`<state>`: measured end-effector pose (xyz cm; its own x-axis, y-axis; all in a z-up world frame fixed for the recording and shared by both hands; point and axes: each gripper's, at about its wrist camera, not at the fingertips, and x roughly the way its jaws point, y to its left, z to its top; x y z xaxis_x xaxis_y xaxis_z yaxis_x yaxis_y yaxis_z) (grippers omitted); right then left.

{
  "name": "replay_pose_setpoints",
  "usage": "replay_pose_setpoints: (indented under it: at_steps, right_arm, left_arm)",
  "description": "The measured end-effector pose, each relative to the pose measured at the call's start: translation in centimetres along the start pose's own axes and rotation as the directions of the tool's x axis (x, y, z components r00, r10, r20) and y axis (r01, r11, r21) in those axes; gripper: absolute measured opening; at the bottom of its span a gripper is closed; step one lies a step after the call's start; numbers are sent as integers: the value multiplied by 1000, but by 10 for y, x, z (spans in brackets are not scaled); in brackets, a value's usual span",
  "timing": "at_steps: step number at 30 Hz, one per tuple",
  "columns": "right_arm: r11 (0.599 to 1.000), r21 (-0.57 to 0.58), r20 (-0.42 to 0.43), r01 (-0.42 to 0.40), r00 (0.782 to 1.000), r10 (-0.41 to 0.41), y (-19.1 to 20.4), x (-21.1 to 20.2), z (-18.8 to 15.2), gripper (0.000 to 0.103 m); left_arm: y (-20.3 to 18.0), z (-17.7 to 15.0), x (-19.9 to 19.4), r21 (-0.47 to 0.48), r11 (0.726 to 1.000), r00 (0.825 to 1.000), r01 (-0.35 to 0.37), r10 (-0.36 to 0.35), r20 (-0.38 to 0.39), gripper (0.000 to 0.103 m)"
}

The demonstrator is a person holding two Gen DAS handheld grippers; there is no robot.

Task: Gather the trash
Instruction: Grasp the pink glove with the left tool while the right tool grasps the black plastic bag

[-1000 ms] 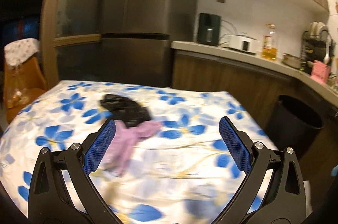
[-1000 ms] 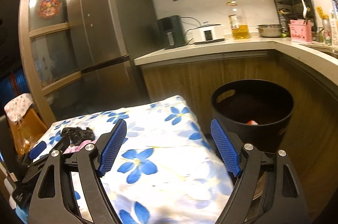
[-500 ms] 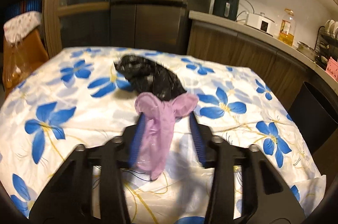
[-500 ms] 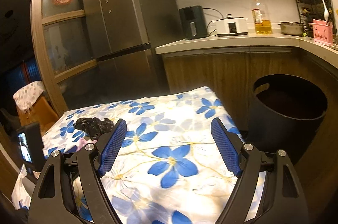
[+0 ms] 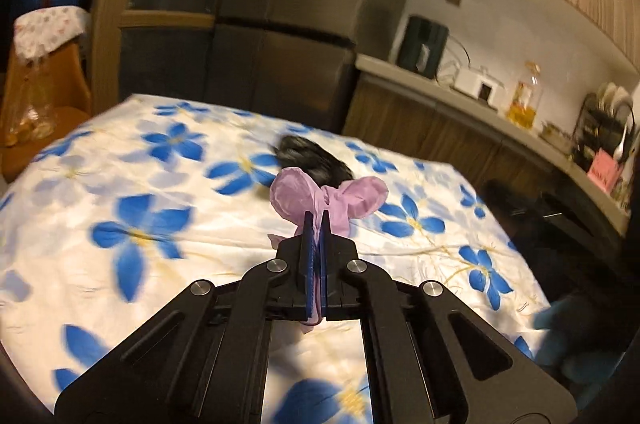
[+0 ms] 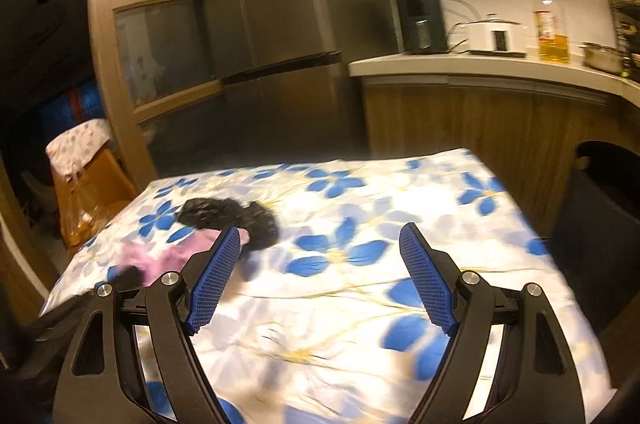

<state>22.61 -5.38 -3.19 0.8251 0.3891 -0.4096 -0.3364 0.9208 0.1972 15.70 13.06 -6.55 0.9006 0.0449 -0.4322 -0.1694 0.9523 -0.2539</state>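
My left gripper is shut on a pink plastic bag, which bulges out past the fingertips above the floral tablecloth. A crumpled black bag lies on the cloth just beyond it. In the right wrist view the black bag lies left of centre, with the pink bag in front of it by the left finger. My right gripper is open and empty above the table. A black trash bin stands at the table's right side.
A grey fridge and a wooden glass-panel door stand behind the table. A counter holds a black appliance, a white cooker and an oil bottle. An orange chair with a cloth is at far left.
My left gripper has closed fully on the pink bag and lifted it off the cloth. My right gripper has swung left toward the black bag, with the bin now at the frame's right edge.
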Motion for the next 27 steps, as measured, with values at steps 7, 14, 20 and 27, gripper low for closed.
replay_pose_setpoints:
  at_steps: [7, 14, 20, 27]
  right_arm:
    - [997, -44, -63, -64, 996, 61, 49, 58, -6, 77]
    - [996, -54, -119, -76, 990, 69, 76, 101, -5, 65]
    - [996, -34, -203, -83, 976, 75, 75, 119, -8, 21]
    - [996, -16, -192, -91, 978, 86, 65, 107, -8, 2]
  left_arm:
    - [49, 15, -38, -70, 993, 992, -96, 102, 78, 1]
    - [74, 23, -50, -83, 989, 986, -122, 130, 104, 1]
    - [78, 28, -43, -86, 991, 989, -103, 112, 101, 1]
    - [73, 28, -32, -79, 993, 993, -88, 94, 74, 1]
